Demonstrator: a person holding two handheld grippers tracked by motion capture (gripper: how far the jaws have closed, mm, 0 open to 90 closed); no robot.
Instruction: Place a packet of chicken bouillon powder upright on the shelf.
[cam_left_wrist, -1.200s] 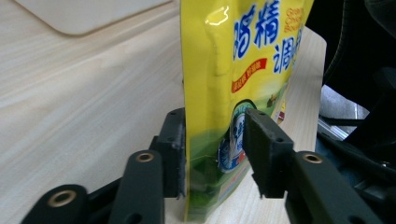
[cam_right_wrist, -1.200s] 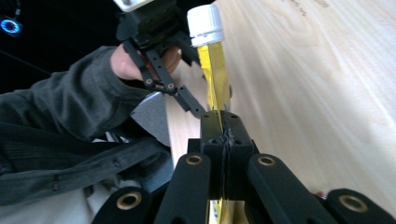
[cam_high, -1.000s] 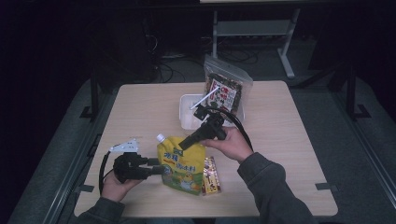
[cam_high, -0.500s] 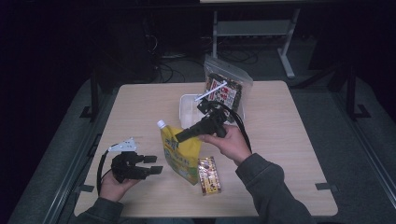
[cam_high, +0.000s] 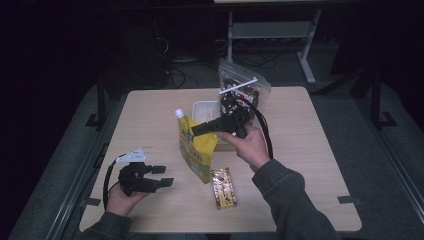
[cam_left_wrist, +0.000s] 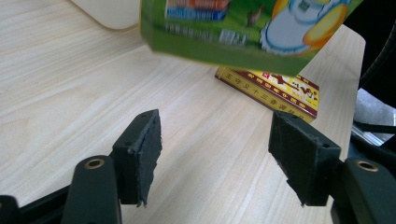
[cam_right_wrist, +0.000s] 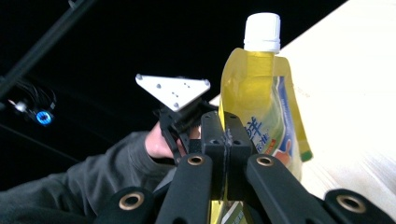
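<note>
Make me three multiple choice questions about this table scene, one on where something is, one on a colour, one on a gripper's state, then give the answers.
1. Where is the small red and gold box?
A. On the table, near the pouch's lower end
B. Inside the white tray
C. Between the left jaws

2. What colour is the cap on the yellow drink pouch?
A. Red
B. White
C. Black

3. How is the right hand-held gripper?
A. Wide open above the tray
B. Lying on the table
C. Shut on the pouch

Answers: 1 A, the high view shows the box flat on the wood by the pouch's bottom. 2 B, the right gripper view shows a white cap. 3 C, its jaws pinch the pouch's edge, while the left hand-held gripper stands open with nothing between its jaws.
</note>
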